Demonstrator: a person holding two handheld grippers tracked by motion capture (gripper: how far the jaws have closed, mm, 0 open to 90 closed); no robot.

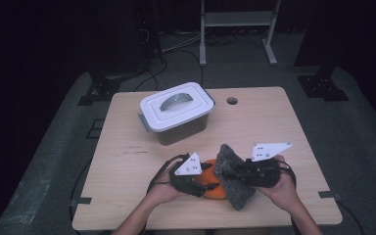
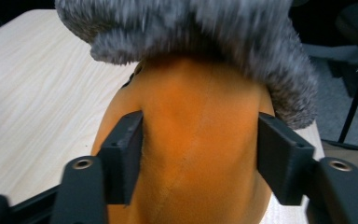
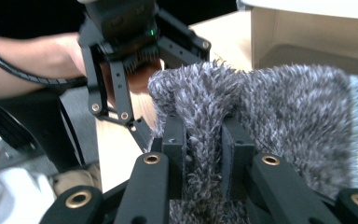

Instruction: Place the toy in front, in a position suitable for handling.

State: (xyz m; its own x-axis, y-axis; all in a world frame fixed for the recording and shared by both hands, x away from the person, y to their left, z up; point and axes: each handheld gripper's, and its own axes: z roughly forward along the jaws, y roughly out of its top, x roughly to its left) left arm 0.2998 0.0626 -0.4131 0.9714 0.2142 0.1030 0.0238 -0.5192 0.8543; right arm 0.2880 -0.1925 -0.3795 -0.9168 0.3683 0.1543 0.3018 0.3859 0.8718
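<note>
I see a fuzzy grey cloth flecked light and dark, a plain orange object, black tool jaws, a white-lidded box, pale wood-grain surface
</note>
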